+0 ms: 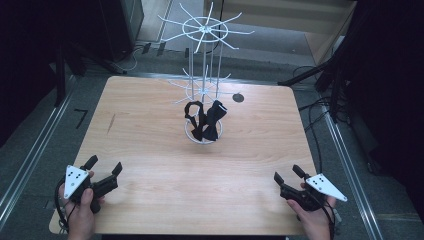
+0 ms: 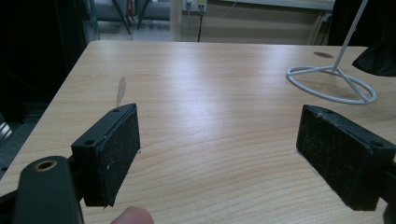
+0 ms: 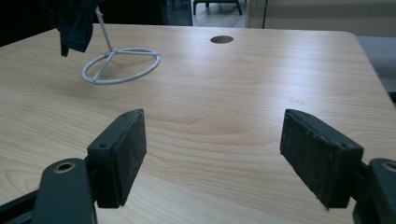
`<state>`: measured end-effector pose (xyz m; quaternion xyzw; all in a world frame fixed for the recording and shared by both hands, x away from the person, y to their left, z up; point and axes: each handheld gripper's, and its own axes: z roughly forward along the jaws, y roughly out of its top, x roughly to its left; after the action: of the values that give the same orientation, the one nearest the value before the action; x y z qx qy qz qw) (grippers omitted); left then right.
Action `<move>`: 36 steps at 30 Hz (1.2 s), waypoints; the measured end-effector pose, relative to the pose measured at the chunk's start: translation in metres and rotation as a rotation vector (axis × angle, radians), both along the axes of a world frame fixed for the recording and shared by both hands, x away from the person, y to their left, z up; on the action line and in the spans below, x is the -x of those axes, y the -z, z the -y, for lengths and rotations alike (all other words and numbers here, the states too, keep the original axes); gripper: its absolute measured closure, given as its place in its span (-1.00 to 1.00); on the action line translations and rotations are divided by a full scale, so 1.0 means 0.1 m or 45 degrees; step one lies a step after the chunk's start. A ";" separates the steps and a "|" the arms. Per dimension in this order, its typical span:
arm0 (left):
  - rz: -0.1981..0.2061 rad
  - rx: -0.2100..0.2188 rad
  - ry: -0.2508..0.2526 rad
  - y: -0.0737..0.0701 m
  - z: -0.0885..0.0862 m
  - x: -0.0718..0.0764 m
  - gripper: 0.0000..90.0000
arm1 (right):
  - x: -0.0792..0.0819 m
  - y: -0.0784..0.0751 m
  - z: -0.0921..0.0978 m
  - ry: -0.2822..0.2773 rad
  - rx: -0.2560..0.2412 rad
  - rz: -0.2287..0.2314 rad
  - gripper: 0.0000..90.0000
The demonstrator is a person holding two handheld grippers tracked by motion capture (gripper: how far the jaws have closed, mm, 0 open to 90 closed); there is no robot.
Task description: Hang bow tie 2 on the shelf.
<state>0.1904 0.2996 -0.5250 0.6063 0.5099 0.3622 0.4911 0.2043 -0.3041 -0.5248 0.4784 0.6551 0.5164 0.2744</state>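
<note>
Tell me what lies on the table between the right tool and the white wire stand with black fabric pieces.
Nothing: from the right tool to the white wire stand, only bare wooden table, per the right gripper view.

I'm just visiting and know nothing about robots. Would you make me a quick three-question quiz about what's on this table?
1. True or false: both claws are open.
2. What hangs on the white rack? A) bow ties B) keys C) cups
3. Fill in: the rack's base is a white ____.

Key:
1. True. The left claw and the right claw hold nothing.
2. A. Black bow ties hang low on it.
3. Ring.
</note>
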 end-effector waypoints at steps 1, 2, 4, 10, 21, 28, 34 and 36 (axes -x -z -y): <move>0.001 0.000 0.000 0.00 0.00 0.00 -0.68 | 0.01 0.00 0.04 0.009 0.001 0.001 -0.47; 0.001 -0.001 -0.001 0.00 0.00 0.00 -0.68 | 0.02 0.01 0.07 0.018 0.003 -0.004 -0.47; 0.002 -0.001 -0.001 0.00 0.00 0.00 -0.68 | 0.03 0.02 0.13 0.033 0.009 -0.002 -0.47; 0.000 -0.003 -0.001 0.00 0.00 0.00 -0.68 | 0.10 0.06 0.31 0.080 0.011 -0.013 -0.47; 0.002 -0.005 -0.003 0.00 0.00 0.00 -0.68 | 0.20 0.08 0.55 0.133 0.009 -0.018 -0.47; 0.000 -0.008 -0.005 0.00 0.01 0.00 -0.68 | 0.26 0.11 0.67 0.161 0.003 -0.020 -0.47; 0.000 -0.007 -0.005 0.00 0.01 0.00 -0.68 | 0.29 0.14 0.72 0.175 -0.009 -0.012 -0.58; 0.000 -0.007 -0.004 0.00 0.01 0.00 -0.68 | 0.29 0.16 0.72 0.175 -0.006 -0.009 -0.60</move>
<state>0.1901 0.2989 -0.5250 0.6068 0.5099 0.3644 0.4889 0.1750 -0.3761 -0.5405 0.5247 0.6204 0.4962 0.3059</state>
